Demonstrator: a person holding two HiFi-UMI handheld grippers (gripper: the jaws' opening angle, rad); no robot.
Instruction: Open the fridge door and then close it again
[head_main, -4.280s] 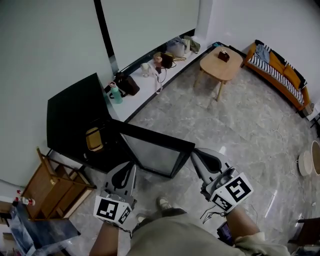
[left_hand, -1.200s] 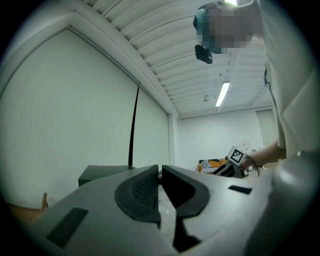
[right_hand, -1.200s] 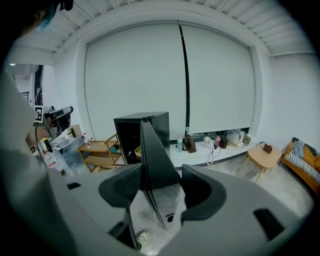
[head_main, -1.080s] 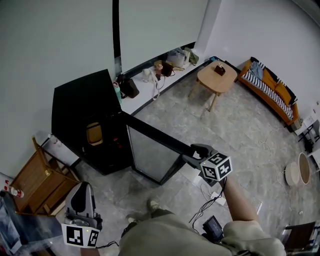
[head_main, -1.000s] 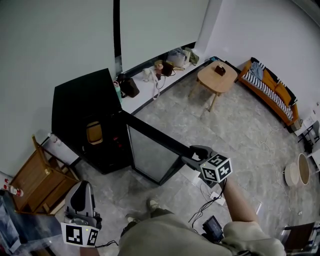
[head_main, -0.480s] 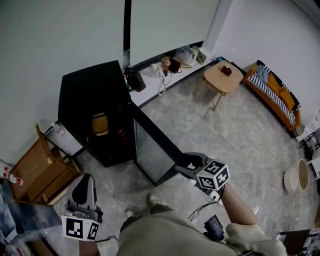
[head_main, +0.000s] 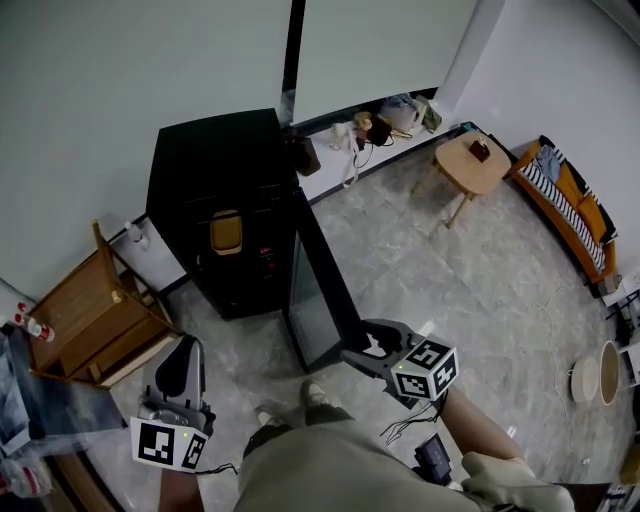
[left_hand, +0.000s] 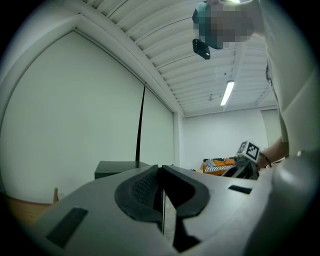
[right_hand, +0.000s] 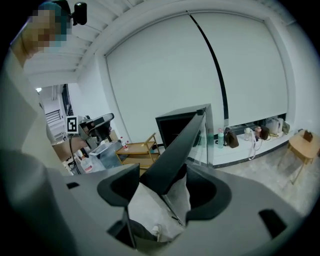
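Observation:
A black fridge (head_main: 215, 150) stands against the wall with its glass door (head_main: 322, 270) swung out toward me. My right gripper (head_main: 362, 345) is at the door's free top corner. In the right gripper view the door's dark top edge (right_hand: 182, 145) runs between the jaws of that gripper (right_hand: 162, 187). The jaws have just been opening and stand open around the edge. My left gripper (head_main: 180, 365) hangs low at the left, away from the fridge, shut on nothing (left_hand: 161, 172). A yellow item (head_main: 226, 232) sits inside the fridge.
A wooden rack (head_main: 95, 310) stands left of the fridge. Bags (head_main: 385, 120) line a low ledge along the back wall. A round wooden table (head_main: 472, 165) and an orange sofa (head_main: 575, 210) are at the right. My shoe (head_main: 315, 393) is just below the door.
The door has swung in toward the fridge, with my right gripper moving left along with its corner. My left gripper has drifted slightly.

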